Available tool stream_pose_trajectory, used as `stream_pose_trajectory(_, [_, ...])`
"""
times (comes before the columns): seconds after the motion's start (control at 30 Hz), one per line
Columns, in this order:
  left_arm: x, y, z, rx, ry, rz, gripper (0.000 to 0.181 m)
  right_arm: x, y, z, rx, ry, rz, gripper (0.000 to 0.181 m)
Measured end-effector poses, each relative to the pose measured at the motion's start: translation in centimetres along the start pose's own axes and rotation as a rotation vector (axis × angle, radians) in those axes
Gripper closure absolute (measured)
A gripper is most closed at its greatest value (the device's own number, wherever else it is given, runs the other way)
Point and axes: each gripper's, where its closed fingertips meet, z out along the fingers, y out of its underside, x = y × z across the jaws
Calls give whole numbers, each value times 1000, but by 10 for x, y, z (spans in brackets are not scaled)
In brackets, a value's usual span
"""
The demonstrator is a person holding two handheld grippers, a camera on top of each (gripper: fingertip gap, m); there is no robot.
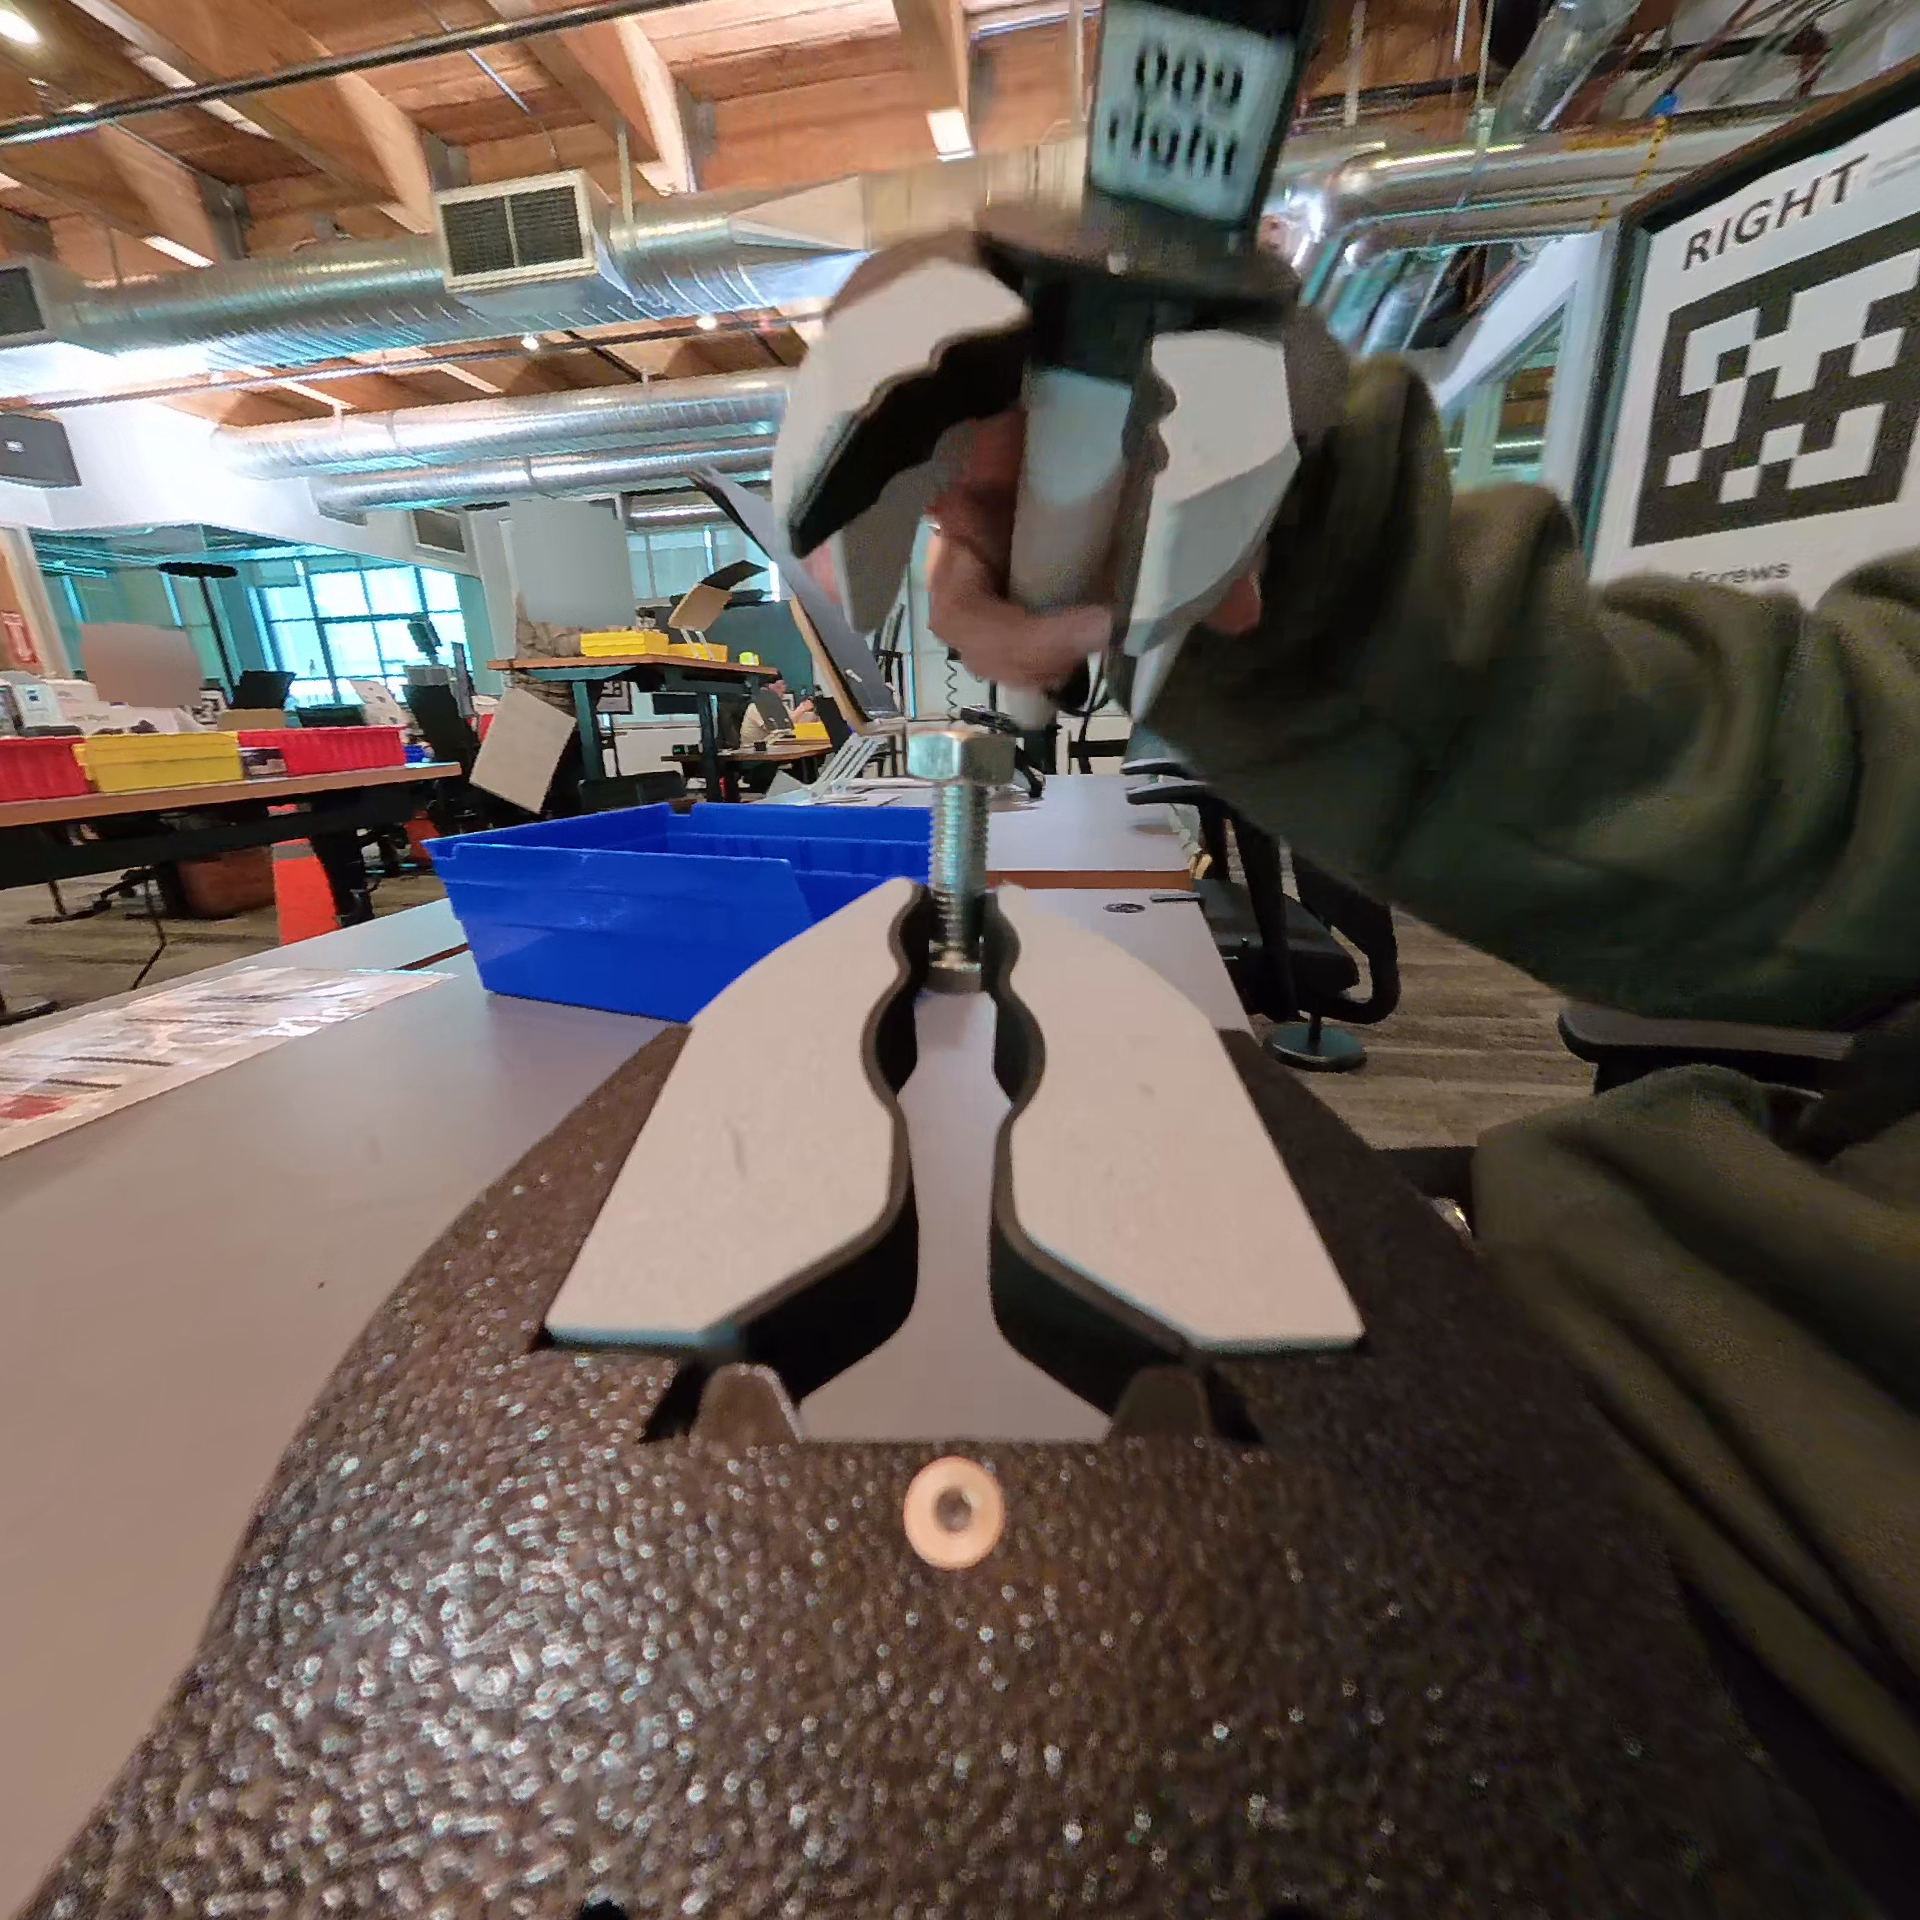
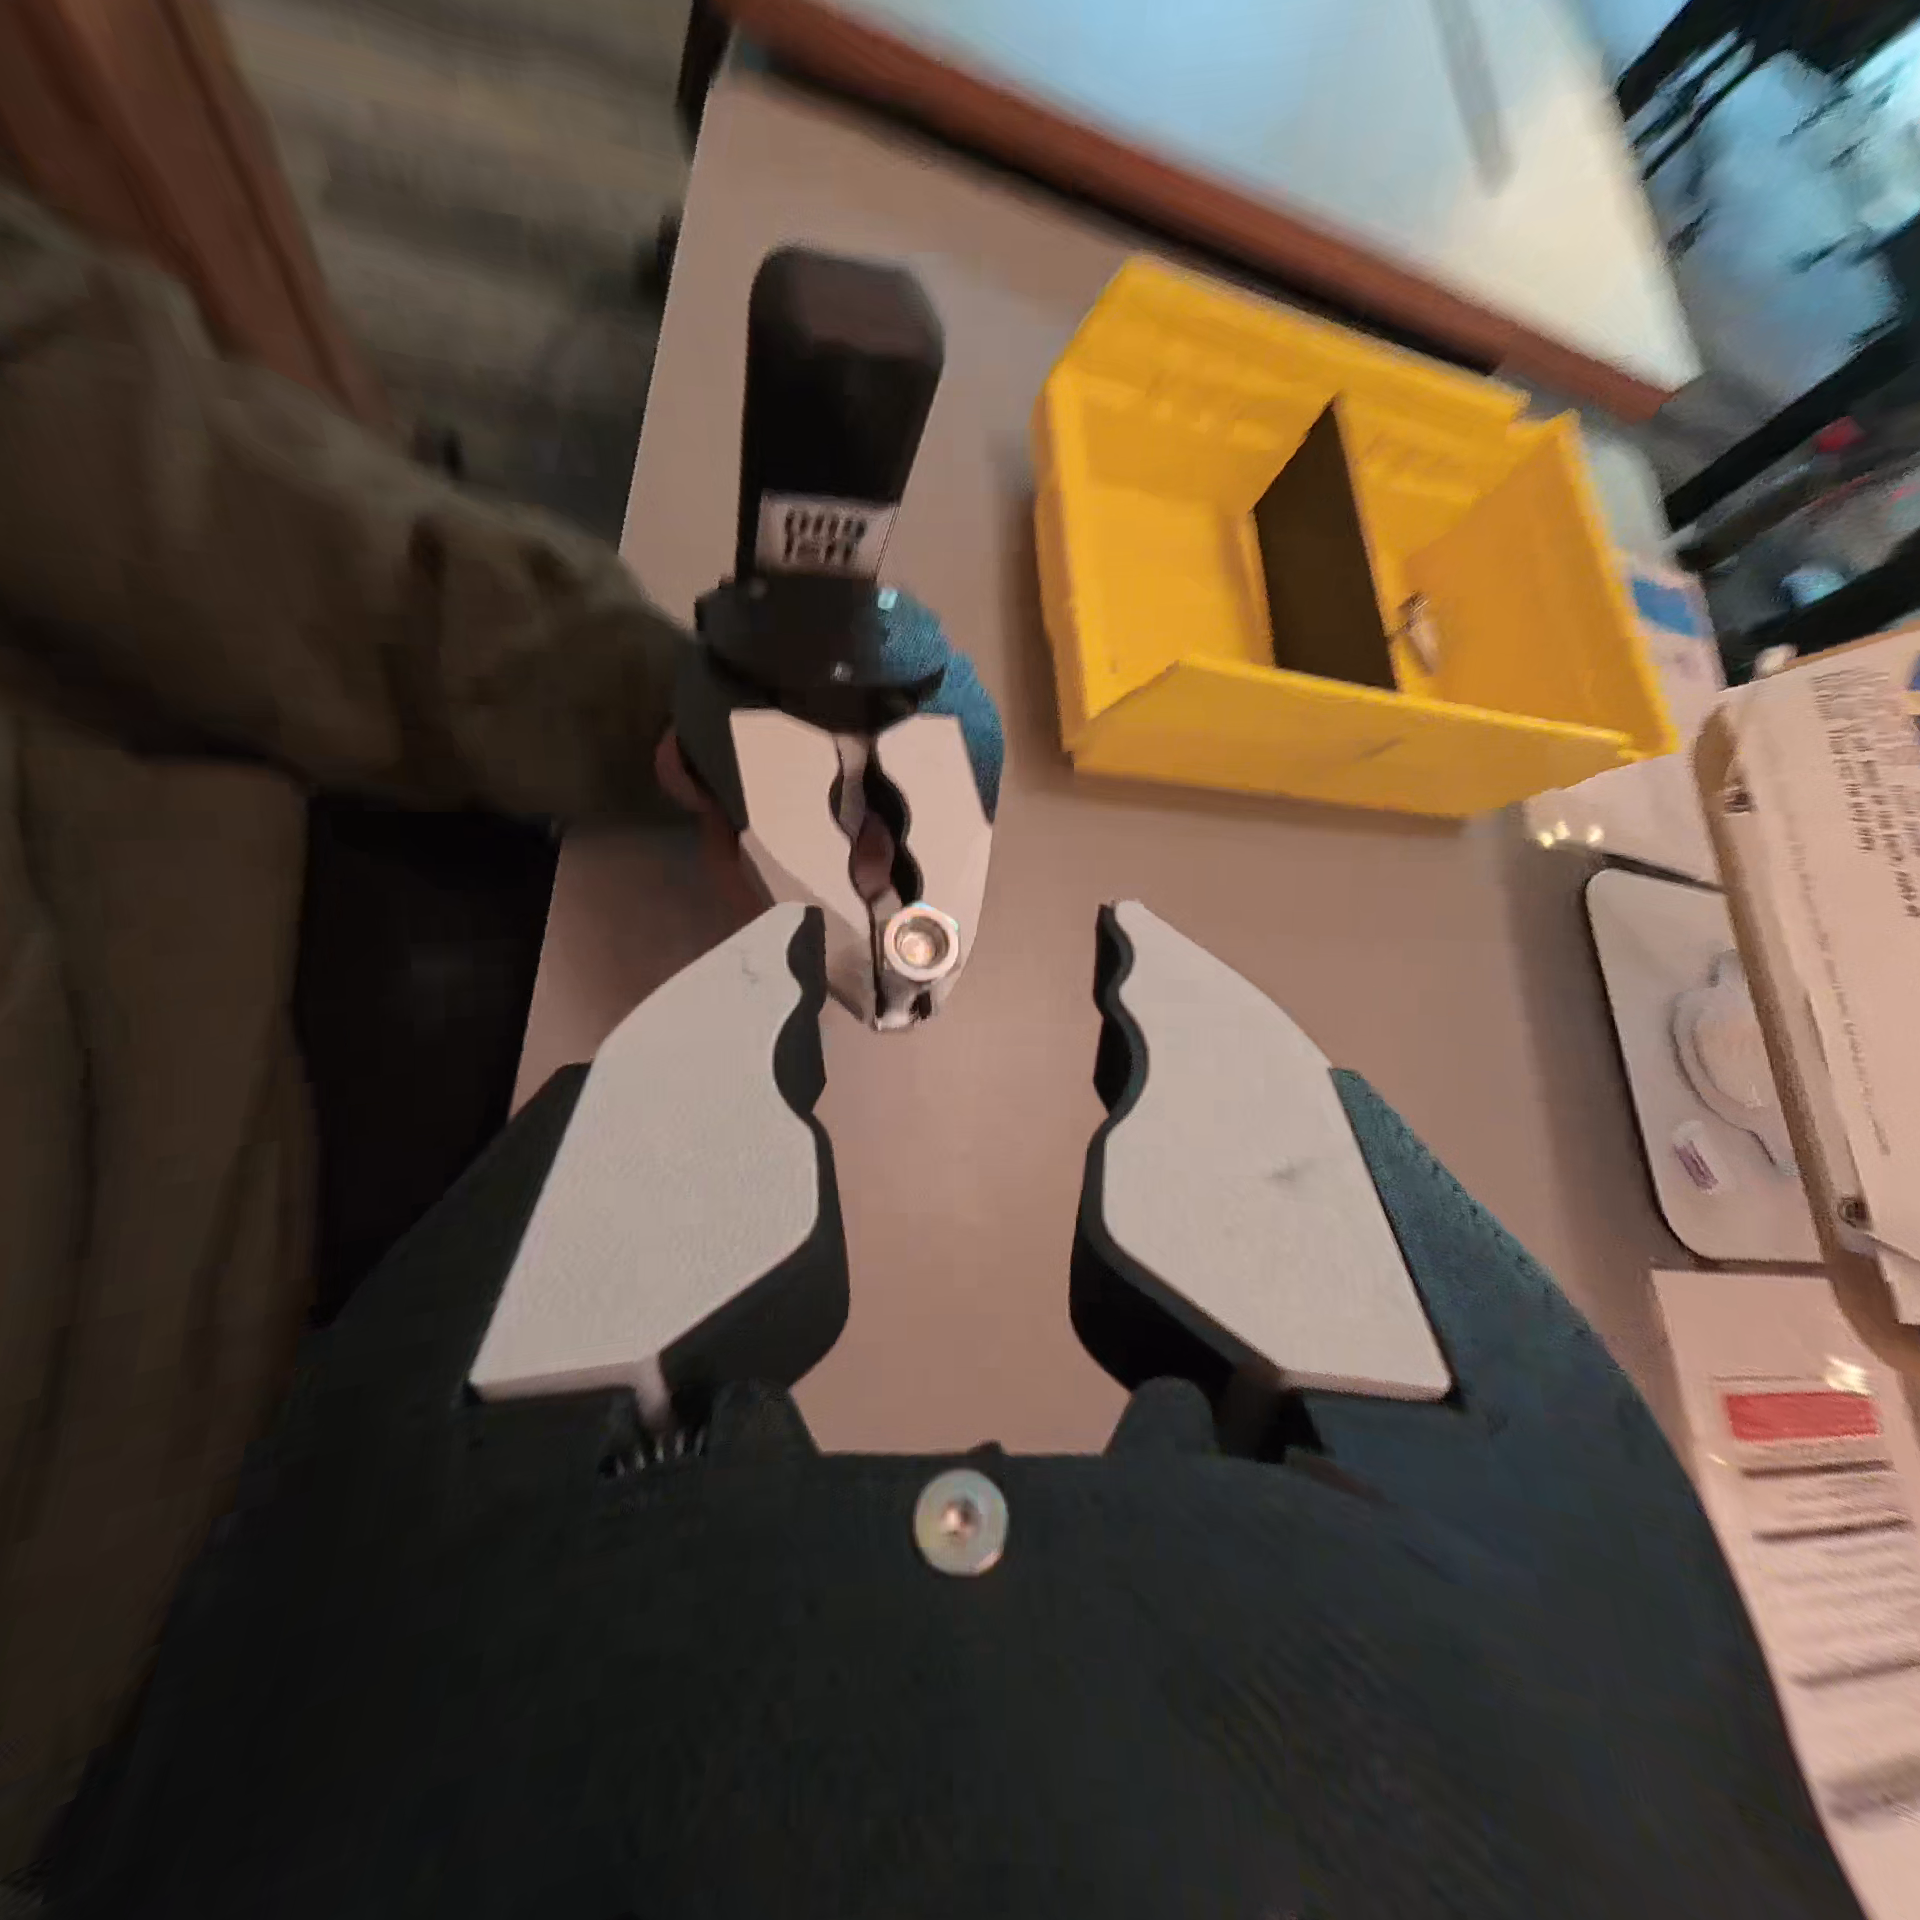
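Note:
My left gripper point(image 1: 956, 920) is shut on a silver hex bolt point(image 1: 954, 831) and holds it upright by the threaded shaft, head up, above the grey table point(image 1: 260, 1195). My right gripper point(image 1: 1008, 665) hangs open just above the bolt head, fingers pointing down, held by a hand in a green sleeve. In the right wrist view the open right gripper point(image 2: 961, 920) looks straight down on the bolt head point(image 2: 920, 943). The bolt sits between the left gripper's point(image 2: 896, 997) closed fingers. The bolt head lies nearer my right gripper's left finger point(image 2: 707, 1143). Nothing is in the right gripper.
A blue bin point(image 1: 623, 914) stands on the table behind the bolt. A yellow divided bin point(image 2: 1351, 727) with a small metal part in it sits beyond the grippers. Papers and a white packet point(image 2: 1714, 1091) lie at the right. A marker board point(image 1: 1766, 364) stands at the right. My hands' fingertips stand some 5 cm from each other.

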Motion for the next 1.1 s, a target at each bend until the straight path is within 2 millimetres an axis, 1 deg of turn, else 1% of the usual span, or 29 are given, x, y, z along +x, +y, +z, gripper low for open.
stream_pose_trajectory(0.1, [7, 1, 1, -12, 53, -22, 172, -9, 7, 4, 205, 102, 79, 125])
stream_pose_trajectory(0.2, [15, 3, 3, -23, 108, -42, 172, -13, 17, 7, 350, 188, 140, 123])
stream_pose_trajectory(0.27, [19, 5, 4, -34, 135, -46, 172, -14, 13, 1, 480, 221, 176, 130])
stream_pose_trajectory(0.33, [22, 7, 6, -40, 153, -54, 172, -20, 9, -2, 570, 178, 208, 139])
stream_pose_trajectory(0.47, [23, 7, 6, -37, 168, -67, 172, -25, 14, -1, 597, 133, 235, 139])
stream_pose_trajectory(0.6, [23, 7, 6, -35, 164, -70, 172, -25, 23, 6, 555, 146, 224, 146])
stream_pose_trajectory(0.7, [22, 7, 6, -35, 158, -67, 172, -28, 24, 11, 546, 142, 219, 145])
stream_pose_trajectory(0.8, [21, 7, 6, -35, 152, -67, 172, -27, 23, 11, 547, 151, 217, 145])
stream_pose_trajectory(0.97, [10, 6, 5, -36, 72, -65, 172, -20, 20, 3, 571, 203, 257, 140])
stream_pose_trajectory(1.1, [0, 5, 3, -34, 11, -61, 172, -13, 20, 6, 571, 298, 295, 132])
